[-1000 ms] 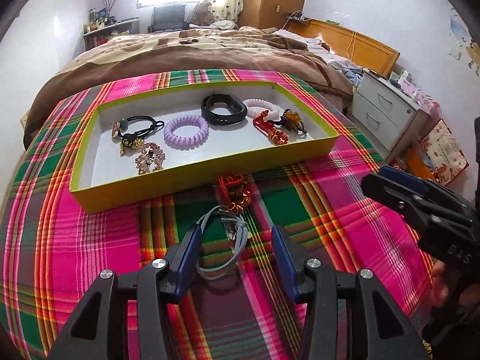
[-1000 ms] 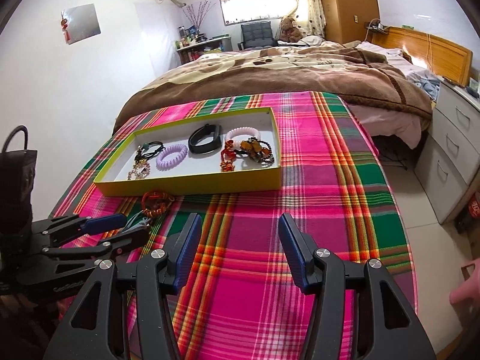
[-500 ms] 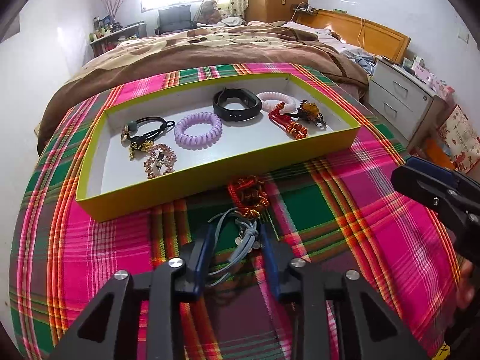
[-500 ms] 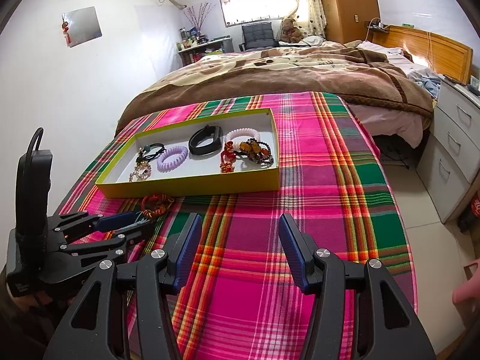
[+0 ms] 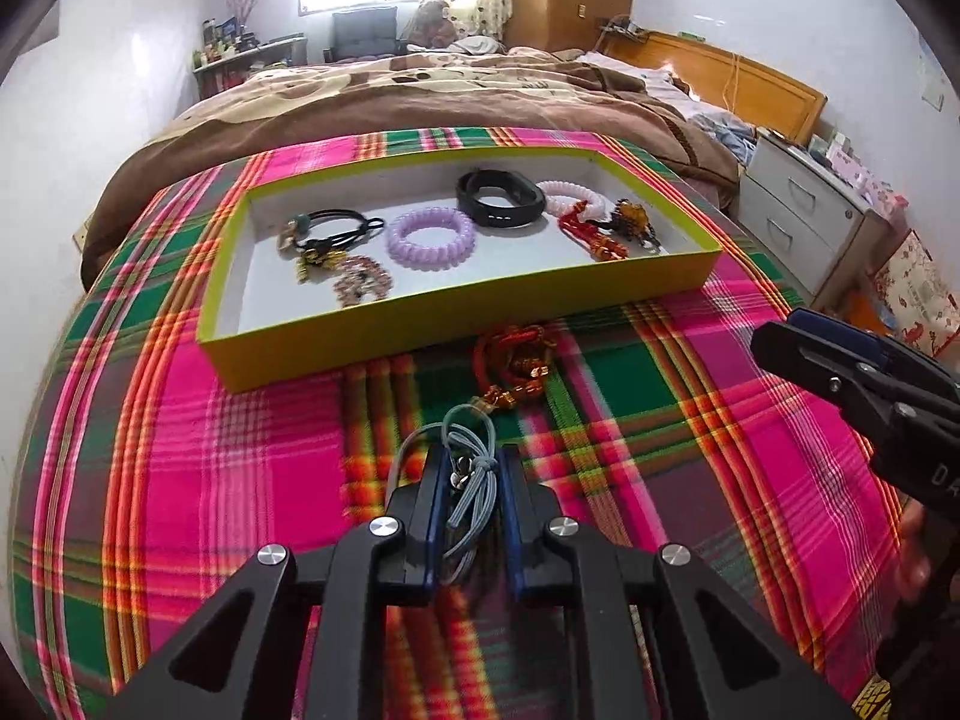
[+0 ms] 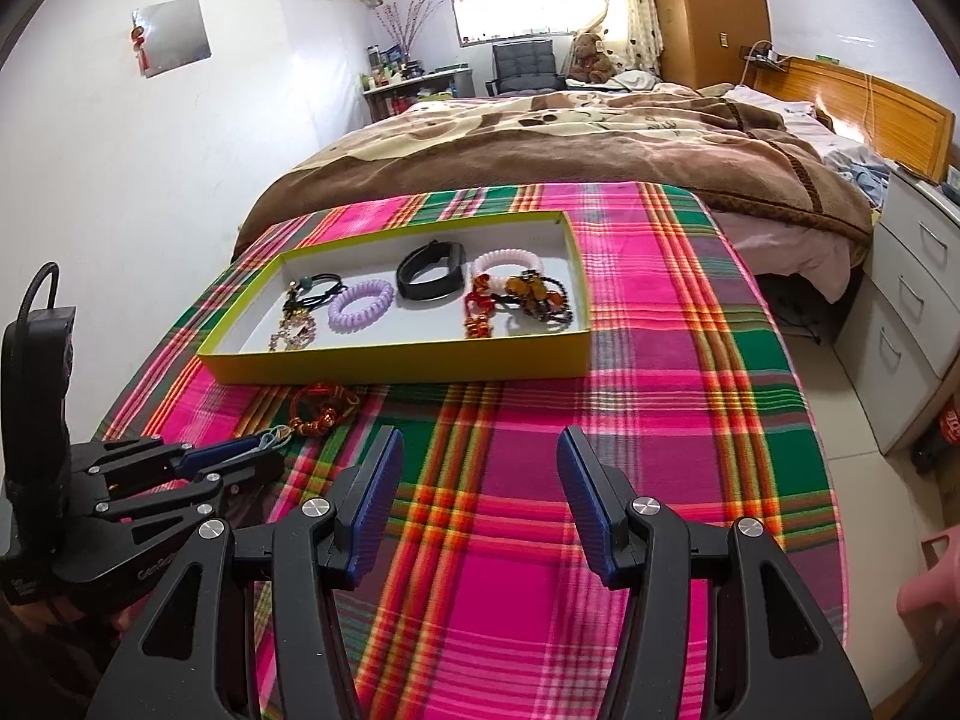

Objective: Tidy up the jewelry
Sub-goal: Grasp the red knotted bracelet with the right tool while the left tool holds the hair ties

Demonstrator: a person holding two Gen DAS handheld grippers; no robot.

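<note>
Black gripper (image 6: 474,498), blue pads (image 6: 375,504), silver screws

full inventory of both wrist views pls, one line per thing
tray: 1, yellow-green, on plaid blanket
black hair tie: 1, tray left
beaded charm: 1, pinkish, tray front left
purple coil tie: 1, tray middle
black band: 1, tray back
white coil tie: 1, tray right
red knotted bracelet: 1, tray right
amber bead bracelet: 1, tray right
red cord bracelet: 1, blanket, before tray
grey cord: 1, in left jaws
plaid blanket: 1, pink-green
left gripper: shut on cord
right gripper: open, nothing between jaws
</note>
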